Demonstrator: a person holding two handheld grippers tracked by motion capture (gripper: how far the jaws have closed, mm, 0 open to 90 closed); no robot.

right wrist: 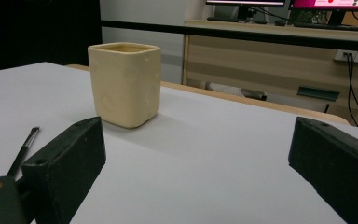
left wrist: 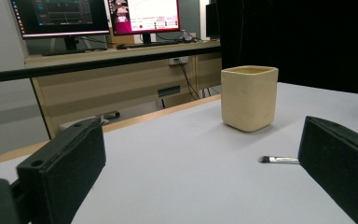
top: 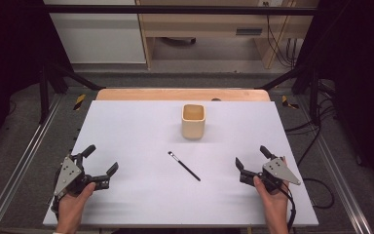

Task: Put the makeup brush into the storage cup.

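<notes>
**Between two waiting tools: brush and cup untouched**

At the counter's [top: 126, 126] middle, lying flat and slantwise: a thin black brush [top: 184, 165], bristle tip toward the far left, just short of the cream square cup [top: 194, 121] standing upright behind it. Resting near the front corners, well apart from both: left tool [top: 100, 161] and right tool [top: 253, 160], each gaping wide, gripping nothing. Likely best: approaching with the right tool, turning jaws across the handle, pinching mid-length low against the surface, lifting level, avoiding knocking the cup.
</notes>
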